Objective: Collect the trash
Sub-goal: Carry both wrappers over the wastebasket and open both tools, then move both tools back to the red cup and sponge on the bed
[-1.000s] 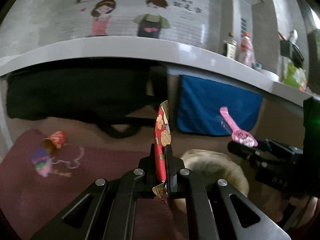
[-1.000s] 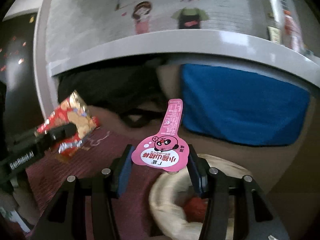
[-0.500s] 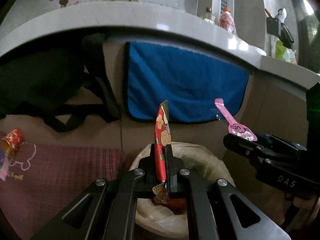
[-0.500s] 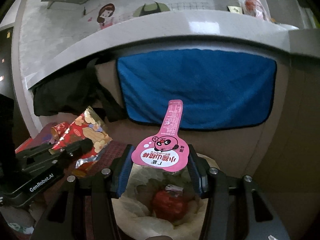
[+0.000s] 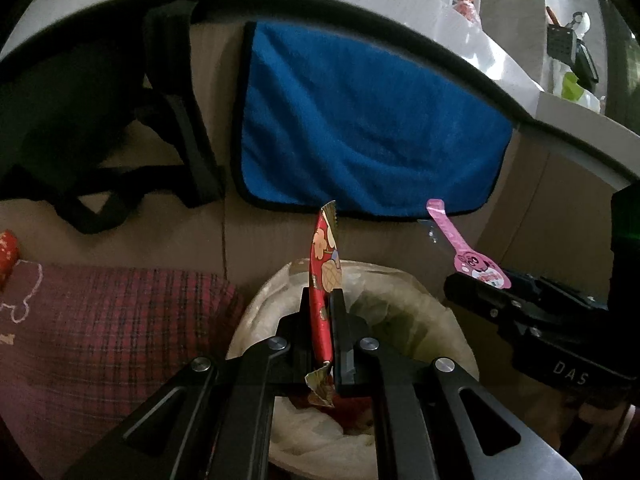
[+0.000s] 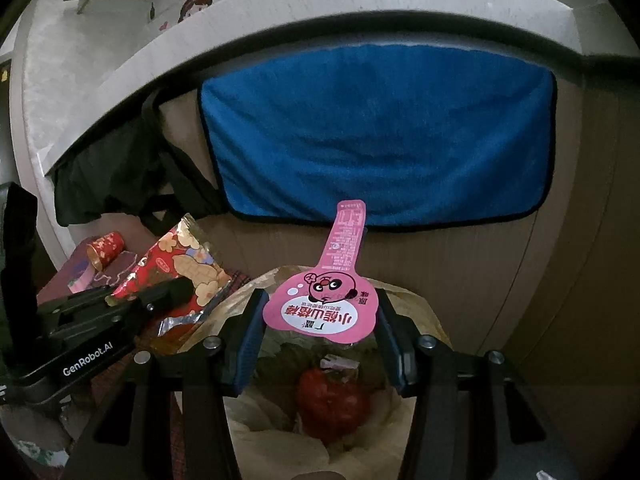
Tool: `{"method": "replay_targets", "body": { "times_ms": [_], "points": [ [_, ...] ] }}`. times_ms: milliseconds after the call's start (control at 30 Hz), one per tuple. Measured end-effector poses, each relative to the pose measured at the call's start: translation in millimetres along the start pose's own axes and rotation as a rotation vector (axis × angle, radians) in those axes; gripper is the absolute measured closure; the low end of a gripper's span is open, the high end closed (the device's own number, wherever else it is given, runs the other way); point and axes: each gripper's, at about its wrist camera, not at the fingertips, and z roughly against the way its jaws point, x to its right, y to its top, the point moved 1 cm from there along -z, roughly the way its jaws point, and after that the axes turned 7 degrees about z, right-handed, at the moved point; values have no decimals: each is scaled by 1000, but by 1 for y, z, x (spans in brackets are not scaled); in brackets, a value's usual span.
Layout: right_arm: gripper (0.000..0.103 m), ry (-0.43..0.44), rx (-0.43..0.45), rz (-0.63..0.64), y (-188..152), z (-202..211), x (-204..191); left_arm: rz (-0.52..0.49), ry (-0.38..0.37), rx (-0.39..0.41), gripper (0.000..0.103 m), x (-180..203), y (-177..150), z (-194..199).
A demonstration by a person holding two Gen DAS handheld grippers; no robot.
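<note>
My left gripper [image 5: 324, 300] is shut on a red snack wrapper [image 5: 322, 256], which stands edge-on above the white-lined trash bin [image 5: 404, 280]. To its right, my right gripper [image 5: 480, 292] carries a pink spoon-shaped wrapper [image 5: 476, 268]. In the right wrist view the right gripper [image 6: 320, 300] has its blue pads pressed on both sides of the pink wrapper [image 6: 332, 264], right over the bin [image 6: 428, 316]. A red piece of trash [image 6: 332, 400] lies inside the bin. The left gripper [image 6: 176, 288] with the red wrapper [image 6: 180, 256] is at the bin's left rim.
A blue towel [image 5: 360, 120] hangs on the cabinet front behind the bin, below a grey counter edge [image 5: 400, 36]. A black bag [image 5: 80, 120] hangs at the left. A red paper cup [image 6: 106, 248] lies on the plaid mat [image 5: 100, 312] left of the bin.
Both grippers have moved right and down, from over the mat to above the bin's mouth. Each keeps its wrapper; the cup has slid out to the left edge.
</note>
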Motion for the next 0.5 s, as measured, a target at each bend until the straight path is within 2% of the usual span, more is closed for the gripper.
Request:
{"method": "replay_targets", "body": {
  "times_ms": [67, 100, 133, 200, 267, 333, 500],
  "points": [
    [54, 2, -1, -4, 0, -2, 1, 13, -45, -21, 94, -2, -1, -5],
    [54, 5, 0, -8, -1, -3, 3, 21, -86, -42, 87, -3, -1, -11],
    [54, 7, 3, -12, -1, -5, 4, 21, -104, -68, 69, -4, -2, -16],
    [52, 14, -17, -25, -3, -12, 8, 39, -130, -111, 45, -8, -4, -26],
    [47, 31, -32, -53, -6, -17, 11, 60, -134, -133, 44, -14, -3, -29],
    [46, 48, -45, -79, -10, -19, 14, 76, -126, -135, 44, -21, 0, -27],
    [43, 47, -53, -84, -10, -17, 6, 113, -74, -88, 44, -51, 8, 1]
  ]
}}
